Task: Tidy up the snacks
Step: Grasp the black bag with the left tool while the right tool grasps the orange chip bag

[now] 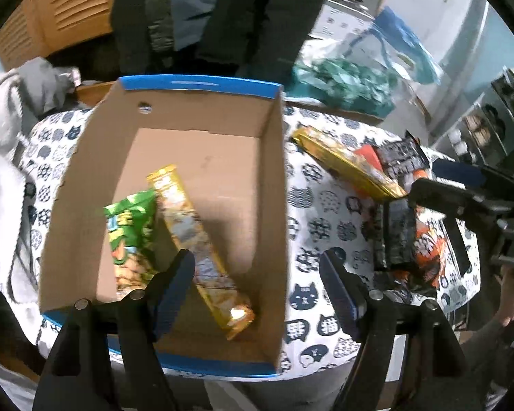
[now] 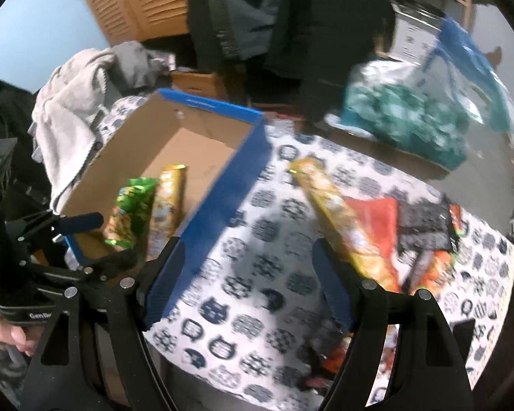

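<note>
While both claws hung wide and empty over the bench (image 2: 257,308), the left claw (image 1: 257,287) sat above the box (image 1: 274,171), where a green bag (image 1: 133,233) and a yellow pack (image 1: 195,239) already lay side by side. The right claw (image 2: 246,274) hovered over bare cloth beside the box's blue wall. Further right waited another yellow pack (image 2: 332,219) and orange and black packets (image 2: 425,233). Between loads, it seemed; next, reach right and close on one.

One box (image 1: 174,130), two snacks inside (image 1: 195,239), two grippers (image 1: 257,287)
</note>
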Action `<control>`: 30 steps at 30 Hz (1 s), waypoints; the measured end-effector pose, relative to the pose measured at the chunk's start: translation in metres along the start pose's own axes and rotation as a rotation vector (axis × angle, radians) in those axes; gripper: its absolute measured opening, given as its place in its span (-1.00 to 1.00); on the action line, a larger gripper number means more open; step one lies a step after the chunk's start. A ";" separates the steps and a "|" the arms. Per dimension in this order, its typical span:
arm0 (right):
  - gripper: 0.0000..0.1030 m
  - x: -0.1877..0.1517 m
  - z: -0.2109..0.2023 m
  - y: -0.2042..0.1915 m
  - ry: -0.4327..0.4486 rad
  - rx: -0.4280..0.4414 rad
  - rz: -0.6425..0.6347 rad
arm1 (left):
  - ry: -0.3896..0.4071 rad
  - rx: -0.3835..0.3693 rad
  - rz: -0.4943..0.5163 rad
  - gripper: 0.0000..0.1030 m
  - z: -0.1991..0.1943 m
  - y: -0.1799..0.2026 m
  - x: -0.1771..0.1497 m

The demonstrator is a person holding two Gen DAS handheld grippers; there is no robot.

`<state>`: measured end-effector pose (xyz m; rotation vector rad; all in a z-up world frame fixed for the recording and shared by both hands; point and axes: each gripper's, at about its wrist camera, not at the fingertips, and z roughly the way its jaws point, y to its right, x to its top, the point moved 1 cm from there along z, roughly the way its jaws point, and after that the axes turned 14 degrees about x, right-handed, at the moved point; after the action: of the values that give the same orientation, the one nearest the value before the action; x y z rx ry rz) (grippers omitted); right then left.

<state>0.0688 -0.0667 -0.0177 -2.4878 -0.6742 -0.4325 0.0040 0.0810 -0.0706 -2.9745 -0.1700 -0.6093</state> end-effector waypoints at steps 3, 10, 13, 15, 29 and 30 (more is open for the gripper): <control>0.52 -0.010 -0.016 0.019 0.016 -0.021 0.029 | -0.005 -0.015 0.032 0.48 -0.001 0.018 0.000; 0.55 -0.032 -0.051 0.060 0.052 -0.075 0.095 | -0.034 -0.047 0.102 0.48 0.003 0.060 -0.001; 0.55 -0.042 -0.059 0.076 0.055 -0.091 0.124 | -0.047 -0.052 0.135 0.48 0.006 0.079 -0.001; 0.55 -0.051 -0.064 0.088 0.055 -0.104 0.151 | -0.055 -0.053 0.157 0.48 0.008 0.091 -0.002; 0.55 -0.110 -0.065 0.163 -0.024 -0.161 0.292 | -0.104 -0.068 0.225 0.49 0.025 0.152 0.004; 0.55 -0.113 -0.064 0.167 -0.029 -0.161 0.301 | -0.109 -0.072 0.224 0.49 0.027 0.155 0.005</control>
<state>0.0554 -0.2688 -0.0805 -2.6943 -0.2757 -0.3483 0.0387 -0.0684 -0.1050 -3.0368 0.1785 -0.4355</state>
